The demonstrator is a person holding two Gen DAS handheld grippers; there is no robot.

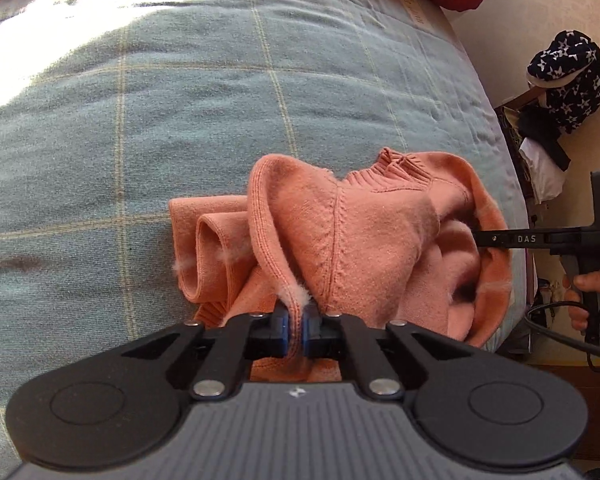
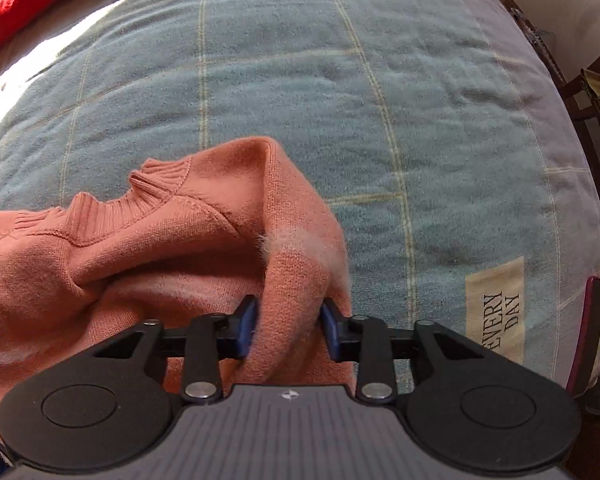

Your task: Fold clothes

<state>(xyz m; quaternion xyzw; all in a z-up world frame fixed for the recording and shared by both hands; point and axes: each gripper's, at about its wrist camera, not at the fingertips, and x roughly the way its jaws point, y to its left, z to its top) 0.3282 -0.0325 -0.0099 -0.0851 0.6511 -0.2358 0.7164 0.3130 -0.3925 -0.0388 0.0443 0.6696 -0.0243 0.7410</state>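
Left gripper [image 1: 296, 328] pinches sweater [image 1: 360, 236] hem; right gripper [image 2: 288, 330] clamps fold; collar faces away.

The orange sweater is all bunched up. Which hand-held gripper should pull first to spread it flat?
Probably the left hand-held gripper: it pinches a thin edge of the orange sweater, with open blanket beyond. The right hand-held gripper holds a thick bunched fold.

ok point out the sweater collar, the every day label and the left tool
sweater collar [image 2: 140, 192], right wrist view, on the ribbed neckline
label [image 2: 496, 312], right wrist view, on the printed words
left tool [image 1: 296, 328], left wrist view, between its fingertips, on the pinched hem
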